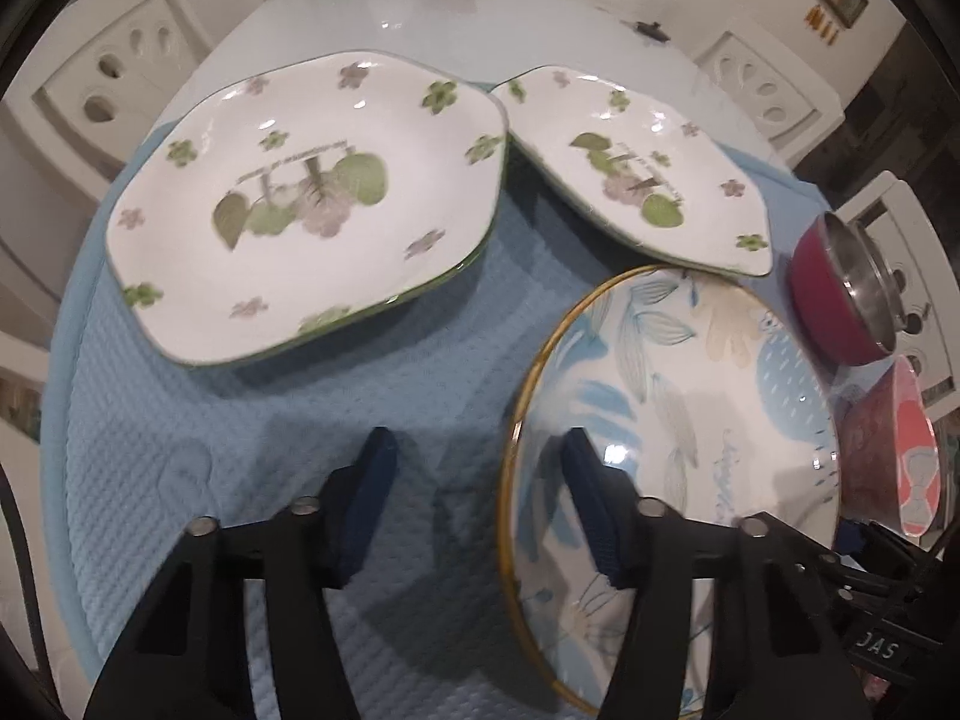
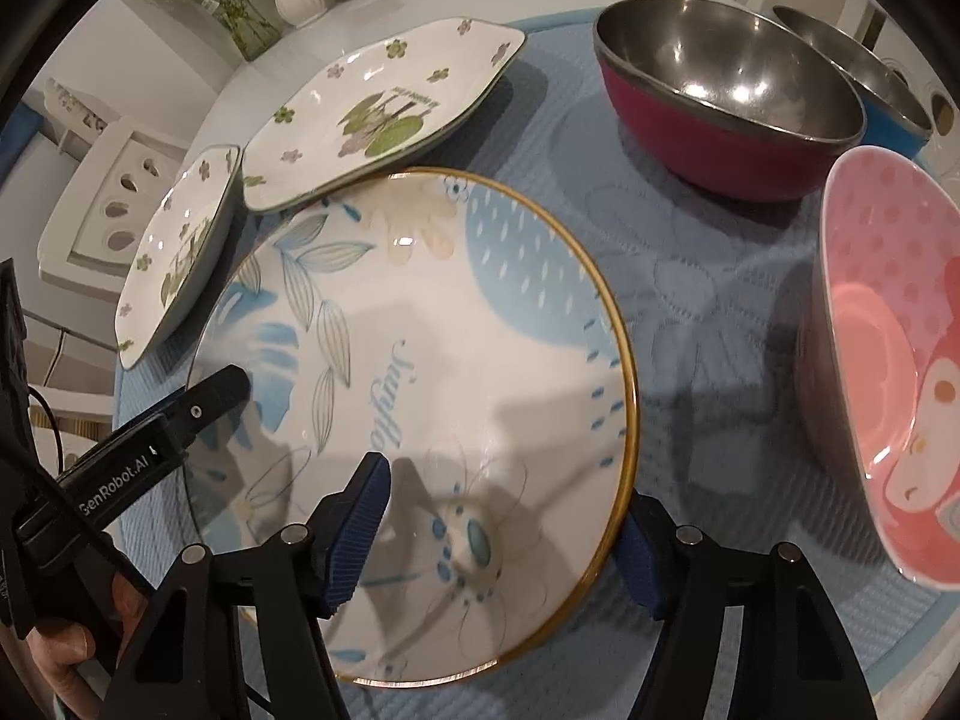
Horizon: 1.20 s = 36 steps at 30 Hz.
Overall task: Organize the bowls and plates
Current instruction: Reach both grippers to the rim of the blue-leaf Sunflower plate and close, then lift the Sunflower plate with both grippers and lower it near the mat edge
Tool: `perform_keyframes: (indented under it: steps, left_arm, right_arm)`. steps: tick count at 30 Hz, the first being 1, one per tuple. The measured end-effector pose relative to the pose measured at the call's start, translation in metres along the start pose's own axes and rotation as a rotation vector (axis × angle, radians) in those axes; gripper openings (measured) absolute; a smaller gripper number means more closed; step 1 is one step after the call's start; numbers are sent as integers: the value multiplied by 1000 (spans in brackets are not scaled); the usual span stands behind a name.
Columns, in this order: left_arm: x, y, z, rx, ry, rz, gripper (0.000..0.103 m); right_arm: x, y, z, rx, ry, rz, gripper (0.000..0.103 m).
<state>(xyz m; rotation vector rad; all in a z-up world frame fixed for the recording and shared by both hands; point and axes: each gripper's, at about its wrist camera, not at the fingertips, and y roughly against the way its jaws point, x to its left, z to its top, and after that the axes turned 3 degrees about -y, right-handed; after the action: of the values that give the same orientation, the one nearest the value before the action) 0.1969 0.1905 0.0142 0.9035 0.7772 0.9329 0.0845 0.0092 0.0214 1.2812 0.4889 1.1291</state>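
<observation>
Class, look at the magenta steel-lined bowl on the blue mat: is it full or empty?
Empty. The right wrist view looks into the magenta steel-lined bowl and shows only bare, shiny metal with light reflections inside.

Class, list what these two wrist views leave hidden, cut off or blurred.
Blue-sided steel bowl: right wrist view, largely behind the magenta steel bowl.
Pink dotted bowl: right wrist view, cut by the frame edge.
Large green-flowered white plate: left wrist view, lettering blurred.

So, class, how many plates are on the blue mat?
3: the gold-rimmed round plate nearest, straddled by both grippers; a green-flowered plate just behind, resting on its rim; another green-flowered plate at its left.
</observation>
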Motion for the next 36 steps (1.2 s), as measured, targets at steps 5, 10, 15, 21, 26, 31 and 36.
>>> perform_keyframes:
  steps: [5,10,15,21,26,31,36]
  left_arm:
    - [-6,-5,6,-1,-52,-54,45]
    - [-24,-9,6,-16,-178,-104,45]
    - [-26,-4,1,-43,-264,-70,34]
    - [-9,9,-13,-67,-210,-67,31]
    - [7,18,-26,-68,-113,-41,32]
    - [15,38,-47,-77,-54,11,32]
    - [26,57,-66,-76,-18,48,32]
  right_arm:
    - [-2,0,0,-33,40,11,66]
    - [-2,-1,1,-44,122,38,67]
    - [3,-2,-1,-37,246,42,66]
    - [12,1,-7,-33,315,44,64]
    - [27,1,-16,-7,381,52,64]
    - [38,5,-26,32,381,85,64]
    - [54,12,-39,67,403,119,64]
